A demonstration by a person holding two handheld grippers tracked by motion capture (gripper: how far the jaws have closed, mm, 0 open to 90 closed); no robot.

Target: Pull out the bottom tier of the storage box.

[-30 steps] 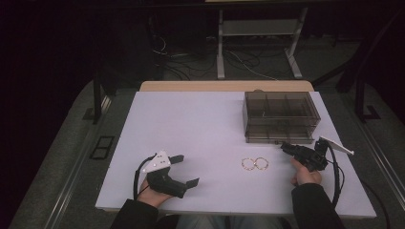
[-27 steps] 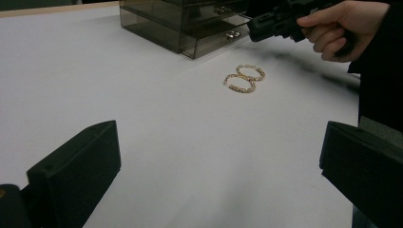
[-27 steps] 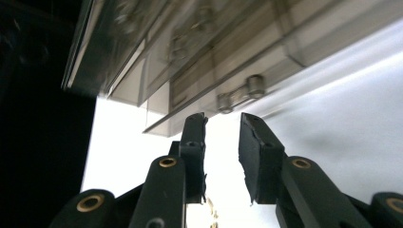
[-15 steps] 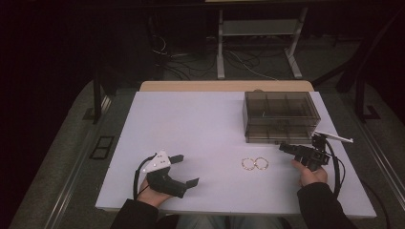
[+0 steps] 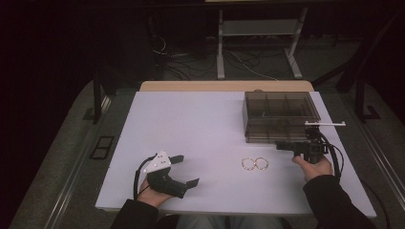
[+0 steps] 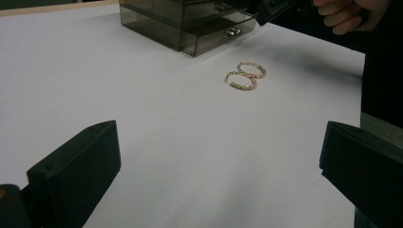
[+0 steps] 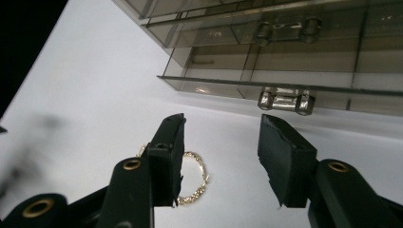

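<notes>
A smoky clear drawer box (image 5: 281, 117) stands at the table's right rear. Two gold bracelets (image 5: 254, 163) lie side by side on the white tabletop in front of it. My right gripper (image 5: 282, 145) is open just before the box's front, above the table. In the right gripper view its jaws (image 7: 222, 121) point toward the lower drawer's handle (image 7: 286, 100) without touching it, and one bracelet (image 7: 195, 183) is partly hidden behind the left jaw. My left gripper (image 5: 187, 170) rests open and empty at the front left. In its own view (image 6: 219, 128) it faces the bracelets (image 6: 244, 76) from a distance.
The white tabletop (image 5: 191, 129) stretches wide between the two grippers. Above the lower handle, the box has an upper drawer handle (image 7: 286, 29). A hand (image 6: 342, 14) holds the right gripper beside the box (image 6: 190, 23). Dark floor, cables and a stand lie beyond the table's far edge.
My right gripper has moved from beside the bracelets forward to the front of the drawer box. The left gripper and the bracelets have stayed put.
</notes>
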